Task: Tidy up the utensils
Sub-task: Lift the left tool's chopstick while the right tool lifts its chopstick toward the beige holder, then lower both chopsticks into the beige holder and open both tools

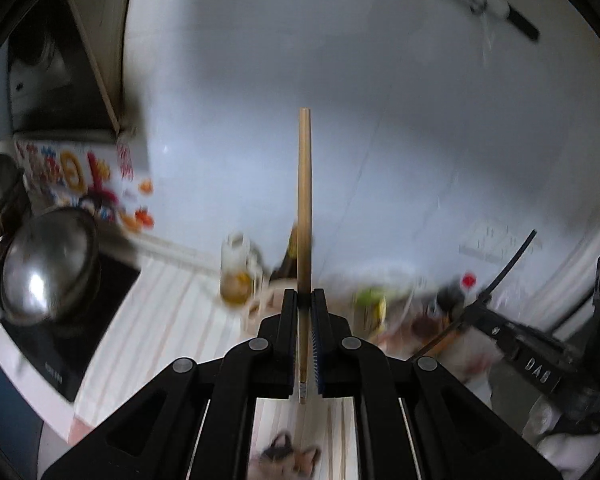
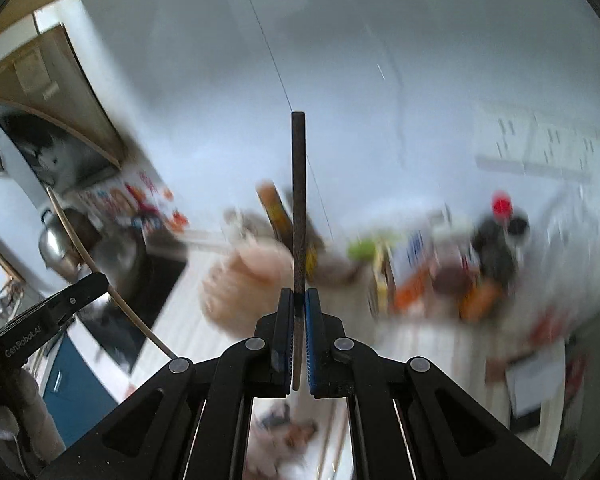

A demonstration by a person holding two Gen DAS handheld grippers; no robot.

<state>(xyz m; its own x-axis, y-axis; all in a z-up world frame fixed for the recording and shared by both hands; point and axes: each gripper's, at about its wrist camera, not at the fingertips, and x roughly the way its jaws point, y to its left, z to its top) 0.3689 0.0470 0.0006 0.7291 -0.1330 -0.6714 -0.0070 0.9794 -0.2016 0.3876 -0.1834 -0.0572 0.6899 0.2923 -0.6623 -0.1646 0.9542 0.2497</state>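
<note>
- Left gripper [image 1: 305, 296]: clenched on a pale wooden chopstick [image 1: 304, 200]. Stick runs straight out between the pads, most of its length past the tips, short stub behind.
- Right gripper [image 2: 299, 294]: clenched on a dark chopstick [image 2: 298, 200], same pose, long end sticking forward.
- Both sticks are in the air above the table [image 1: 172, 304], touching nothing else that I can see.
- Right wrist view also catches the left gripper at far left with the pale stick angled across it.
- Further out: a steel pot [image 1: 46, 268] on a dark cooktop [image 1: 80, 320] at left, a glass mug [image 1: 238, 272] just beyond the left tips, a peach-coloured round thing [image 2: 248, 284] ahead of the right tips, then blurred bottles and packets [image 2: 440, 264] along the white wall [image 1: 340, 100].
- Background is motion-smeared, so can't tell where the utensil holder is.
- Risks, my read:
  - Thin round sticks in a flat pad pinch can pivot or slide out on a fast swing.
  - Long overhang means the tip sweeps wide and could clip the mug or the bottles.
  - The two sticks don't match, so pairing them may be a wrong sort.
  - With the grippers near each other, the sticks could cross and knock.
</note>
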